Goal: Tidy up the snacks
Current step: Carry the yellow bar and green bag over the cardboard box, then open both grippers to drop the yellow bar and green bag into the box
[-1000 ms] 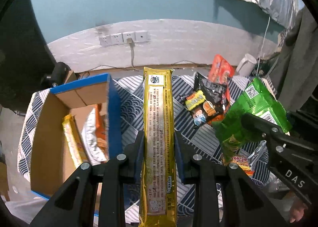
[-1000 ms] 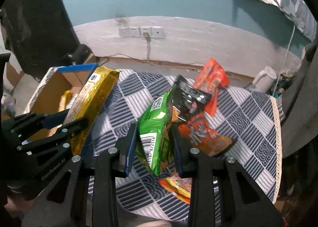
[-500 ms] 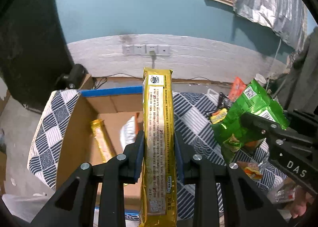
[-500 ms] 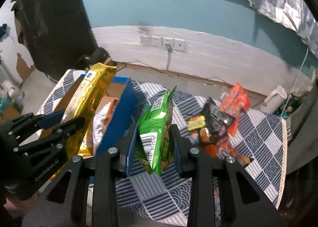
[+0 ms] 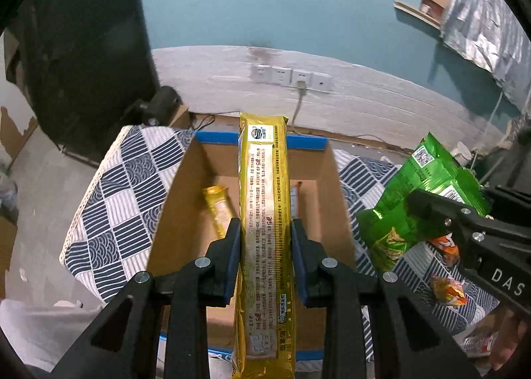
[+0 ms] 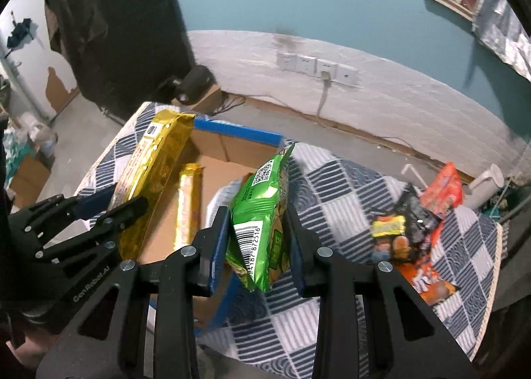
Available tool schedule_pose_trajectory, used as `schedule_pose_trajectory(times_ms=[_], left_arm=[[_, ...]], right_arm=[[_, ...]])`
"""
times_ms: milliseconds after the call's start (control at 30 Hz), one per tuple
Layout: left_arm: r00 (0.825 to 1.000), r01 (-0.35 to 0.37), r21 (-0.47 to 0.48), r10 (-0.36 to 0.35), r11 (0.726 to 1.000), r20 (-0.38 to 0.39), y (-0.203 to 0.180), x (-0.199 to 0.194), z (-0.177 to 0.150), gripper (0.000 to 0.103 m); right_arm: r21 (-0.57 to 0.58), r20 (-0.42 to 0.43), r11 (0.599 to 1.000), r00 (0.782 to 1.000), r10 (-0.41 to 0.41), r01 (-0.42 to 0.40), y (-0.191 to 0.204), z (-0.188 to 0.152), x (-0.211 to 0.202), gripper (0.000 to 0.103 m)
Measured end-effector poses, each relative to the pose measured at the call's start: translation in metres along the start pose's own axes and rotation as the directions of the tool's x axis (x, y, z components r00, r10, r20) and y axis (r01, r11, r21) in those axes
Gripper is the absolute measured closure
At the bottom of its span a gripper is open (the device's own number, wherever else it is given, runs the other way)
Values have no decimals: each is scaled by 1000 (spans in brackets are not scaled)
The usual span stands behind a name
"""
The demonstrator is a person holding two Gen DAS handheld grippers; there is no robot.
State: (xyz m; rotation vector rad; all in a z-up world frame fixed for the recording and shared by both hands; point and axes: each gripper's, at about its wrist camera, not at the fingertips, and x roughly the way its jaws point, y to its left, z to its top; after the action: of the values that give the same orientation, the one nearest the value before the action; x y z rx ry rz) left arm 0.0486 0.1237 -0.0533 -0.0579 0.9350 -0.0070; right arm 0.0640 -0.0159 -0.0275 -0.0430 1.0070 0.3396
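My left gripper (image 5: 265,239) is clamped on a long gold snack pack (image 5: 265,229), its blue pads pressing both long sides, the pack running straight out ahead of me. It hangs above the open cardboard box (image 5: 172,213), whose rim is edged in blue tape. Down inside the box I can see a smaller gold pack (image 5: 217,204) lying on the floor of it, and a sliver of another wrapper just to the right of what I hold.

My right gripper (image 6: 255,229) is squeezed on a green snack bag (image 6: 262,213), barcode facing me, held upright near the box's right wall, over the edge where box meets cloth. From this side the left gripper (image 6: 114,209) shows with the gold pack (image 6: 149,176) slanting over the box (image 6: 232,146).

The box sits on a blue-and-white patterned cloth (image 6: 332,186) covering the tabletop. Further right on the cloth lie a black snack bag (image 6: 411,216), an orange bag (image 6: 443,189) and more orange wrappers (image 6: 421,276). A row of wall sockets (image 5: 290,77) sits behind.
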Motion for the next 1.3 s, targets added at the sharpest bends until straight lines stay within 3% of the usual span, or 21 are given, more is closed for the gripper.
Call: schedule_pose_trajectory(times_ms=[533,567,700,833,933,1067,1300], left_arm=[[996,-37,-66,32,997,-84,48,38,-13,73],[996,-40,-66,35,997,-78,48,37,-12,71],[996,-81,-66,78,994,-47,50,30,-10,38],[996,-79,-70,77,994,-34,51,25,-8,37],[996,-84,-66,82,994,-36,51,26,-9,37],[996,-83,-69,79,994,-52,49,27,-9,37],[996,-67,-56,64,996,-60,38,28,-10,33]], right_arm=[[-57,-107,996,993,58,-64,51,12,47,75],[-54,-109,996,992,59,-65,51,12,48,75],[-43,-120,998,992,46,-51,48,12,51,74],[-17,-125,999,991,36,-38,41,11,51,63],[-11,-126,999,992,29,-30,37,9,50,62],[-11,-127,1000,992,22,-24,32,4,47,54],[3,-133,1000,991,14,-14,18,-5,43,52]])
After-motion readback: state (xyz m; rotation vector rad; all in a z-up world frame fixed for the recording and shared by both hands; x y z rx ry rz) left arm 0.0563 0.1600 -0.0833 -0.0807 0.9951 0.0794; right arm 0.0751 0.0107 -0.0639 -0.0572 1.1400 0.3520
